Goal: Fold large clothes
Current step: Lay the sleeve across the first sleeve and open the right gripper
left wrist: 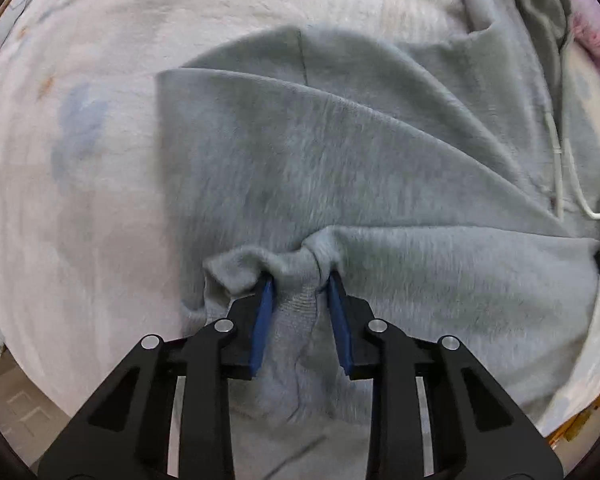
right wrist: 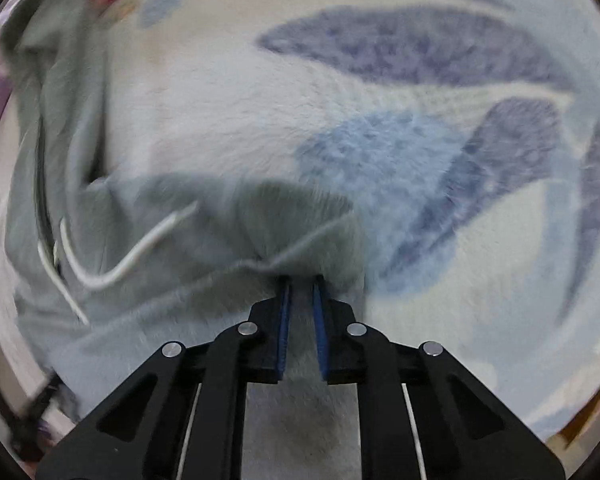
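A grey hooded sweatshirt [left wrist: 340, 152] lies partly folded on a pale fleece blanket [left wrist: 80, 200]. My left gripper [left wrist: 300, 284] points down and is shut on a bunched ribbed edge of the sweatshirt, with cloth pinched between its blue pads [left wrist: 265, 312]. In the right wrist view the same grey sweatshirt [right wrist: 160, 240] spreads to the left, its white drawstrings [right wrist: 112, 268] lying loose. My right gripper [right wrist: 301, 284] is shut on a fold of the sweatshirt's edge, the blue pads [right wrist: 285, 320] nearly together with cloth between them.
The blanket [right wrist: 420, 80] bears large blue and purple leaf shapes to the right of the garment. A pink and purple cloth [left wrist: 596, 44] lies at the far right edge. Floor [left wrist: 16, 400] shows past the blanket's lower left edge.
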`<state>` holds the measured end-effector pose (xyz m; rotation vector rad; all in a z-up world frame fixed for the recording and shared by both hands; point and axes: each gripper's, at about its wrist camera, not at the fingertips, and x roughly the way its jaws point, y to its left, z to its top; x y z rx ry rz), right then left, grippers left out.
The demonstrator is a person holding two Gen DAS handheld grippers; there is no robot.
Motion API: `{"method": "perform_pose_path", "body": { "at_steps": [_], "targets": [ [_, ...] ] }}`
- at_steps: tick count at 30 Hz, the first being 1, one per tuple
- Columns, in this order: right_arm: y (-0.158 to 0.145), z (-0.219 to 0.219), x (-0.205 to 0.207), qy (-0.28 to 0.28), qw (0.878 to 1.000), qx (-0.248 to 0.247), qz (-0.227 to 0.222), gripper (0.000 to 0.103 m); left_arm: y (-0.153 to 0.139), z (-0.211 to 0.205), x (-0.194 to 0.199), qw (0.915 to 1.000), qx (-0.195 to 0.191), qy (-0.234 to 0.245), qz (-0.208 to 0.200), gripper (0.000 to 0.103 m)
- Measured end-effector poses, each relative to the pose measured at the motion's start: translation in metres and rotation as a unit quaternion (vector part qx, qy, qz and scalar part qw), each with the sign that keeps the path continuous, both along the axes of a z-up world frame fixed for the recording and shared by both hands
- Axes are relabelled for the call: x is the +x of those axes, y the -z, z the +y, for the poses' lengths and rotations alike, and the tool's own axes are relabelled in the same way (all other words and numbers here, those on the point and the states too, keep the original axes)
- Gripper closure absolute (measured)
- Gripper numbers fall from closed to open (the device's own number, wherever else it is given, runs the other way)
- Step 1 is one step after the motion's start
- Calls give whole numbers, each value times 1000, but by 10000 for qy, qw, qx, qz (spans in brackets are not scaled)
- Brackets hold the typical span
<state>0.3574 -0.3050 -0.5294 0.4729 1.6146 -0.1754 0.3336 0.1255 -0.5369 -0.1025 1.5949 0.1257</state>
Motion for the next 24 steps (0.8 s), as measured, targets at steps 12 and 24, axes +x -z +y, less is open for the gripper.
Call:
{"method": "perform_pose_path", "body": {
  "at_steps": [12, 24],
  "targets": [
    [2, 24, -100, -455, 9946, 180, 919, 96, -1, -15, -34, 9990, 20, 66, 438, 73],
    [-38, 3, -94, -138, 9985, 123, 523, 94, -30, -12, -43, 9993, -47, 268, 248, 71]
  ]
}}
